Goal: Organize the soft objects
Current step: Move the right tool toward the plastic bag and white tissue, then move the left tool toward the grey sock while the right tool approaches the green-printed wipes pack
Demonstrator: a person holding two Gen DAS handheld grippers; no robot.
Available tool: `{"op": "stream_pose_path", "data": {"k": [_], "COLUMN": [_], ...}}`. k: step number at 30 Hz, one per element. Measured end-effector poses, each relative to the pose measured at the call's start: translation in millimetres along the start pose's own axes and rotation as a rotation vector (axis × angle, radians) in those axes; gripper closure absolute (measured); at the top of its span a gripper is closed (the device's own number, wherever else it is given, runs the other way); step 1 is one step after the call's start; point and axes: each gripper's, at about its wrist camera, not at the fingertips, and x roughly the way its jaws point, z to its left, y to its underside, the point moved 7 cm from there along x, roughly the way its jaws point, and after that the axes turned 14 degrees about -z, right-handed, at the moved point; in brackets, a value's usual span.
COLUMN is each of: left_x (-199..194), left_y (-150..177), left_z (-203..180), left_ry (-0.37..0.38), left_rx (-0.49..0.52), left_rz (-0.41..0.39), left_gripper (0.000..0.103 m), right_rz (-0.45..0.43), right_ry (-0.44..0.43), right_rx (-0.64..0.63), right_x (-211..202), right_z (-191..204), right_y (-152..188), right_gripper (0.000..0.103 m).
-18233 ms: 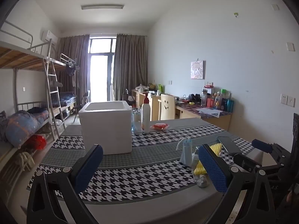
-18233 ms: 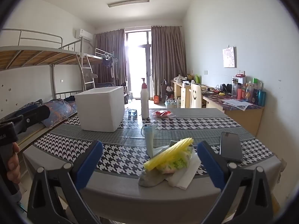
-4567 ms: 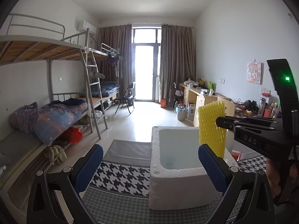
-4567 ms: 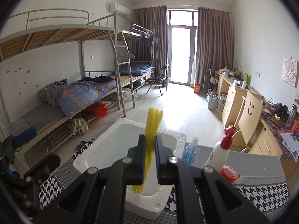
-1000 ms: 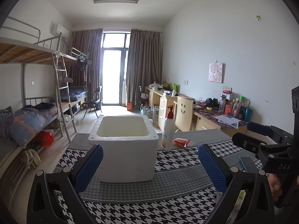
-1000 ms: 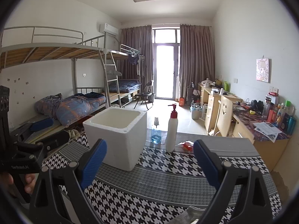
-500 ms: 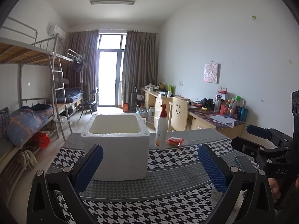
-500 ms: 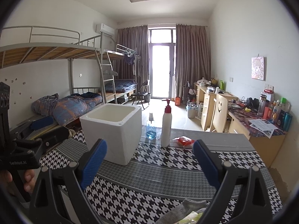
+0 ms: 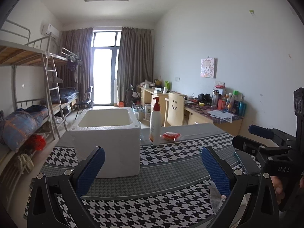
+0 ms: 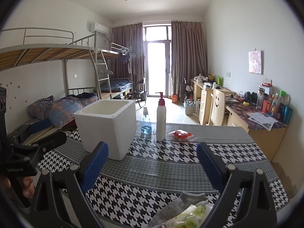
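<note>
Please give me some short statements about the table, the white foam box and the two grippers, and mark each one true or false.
1. The left gripper is shut on a yellow sponge. False: it is open and holds nothing.
2. The white foam box stands upright on the houndstooth tablecloth. True.
3. The white pump bottle with a red top lies on its side. False: it stands upright.
4. A grey sock lies near the table's front edge, below the open right gripper. True.
5. The red packet lies inside the box. False: it is on the table, beside the bottle.

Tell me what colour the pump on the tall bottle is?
Red, on the white bottle; clearest in the right wrist view.
</note>
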Motion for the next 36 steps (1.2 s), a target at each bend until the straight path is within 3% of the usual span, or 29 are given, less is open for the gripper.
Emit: {"op": "stream_pose_path", "data": {"k": [36], "left_x": [16], "left_y": [43], "left_z": [-51], "left_ry": [0.155], "left_rx": [0.002], "left_rz": [0.121], "left_gripper": [0.001], "right_rz": [0.081], "right_ry": [0.198], "right_rx": [0.073], "right_x": [-28], "right_z": [-55], "right_y": [43], "right_gripper": [0.007]}}
